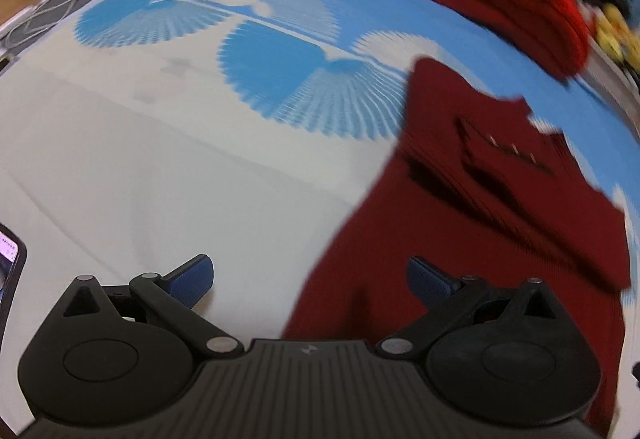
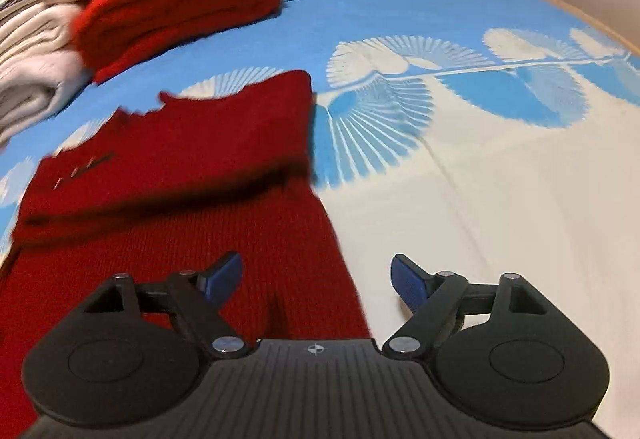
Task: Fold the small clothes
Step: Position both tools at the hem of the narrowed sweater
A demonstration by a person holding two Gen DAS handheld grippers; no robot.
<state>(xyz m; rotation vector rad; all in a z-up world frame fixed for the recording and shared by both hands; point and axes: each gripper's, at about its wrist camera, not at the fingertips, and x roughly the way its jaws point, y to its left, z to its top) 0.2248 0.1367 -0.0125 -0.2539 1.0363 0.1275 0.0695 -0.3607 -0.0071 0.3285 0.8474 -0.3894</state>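
Left gripper (image 1: 310,279) spread wide, nothing between the blue pads, poised over the pale part of the bedspread (image 1: 160,167) with the near left edge of the dark red knit sweater (image 1: 500,207) just beside its right finger. Right gripper (image 2: 316,279) likewise wide open and empty, straddling that garment's right edge, one finger over knit, the other over bare bedspread. Sweater lying flat on the bed, towards the near edge, between the two grippers, upper part already turned over on itself in a thick fold with a jagged far hem. Looks a soft, ribbed knit: light, limp, bound to sag and drape when lifted, hardly slippery, not fragile, though prone to stretch if dragged by a single layer. Probably best taken at the near corners or along the side edges, pinching both layers together so the fold stays square. Count, from left to right across the far edge of the bed: one folded grey-white garment (image 2: 32,79), one folded bright red knit (image 2: 176,3), both near the far corner, well apart from the single dark red sweater in hand; two grippers; a phone's corner (image 1: 10,263) just visible at the bed's left edge.
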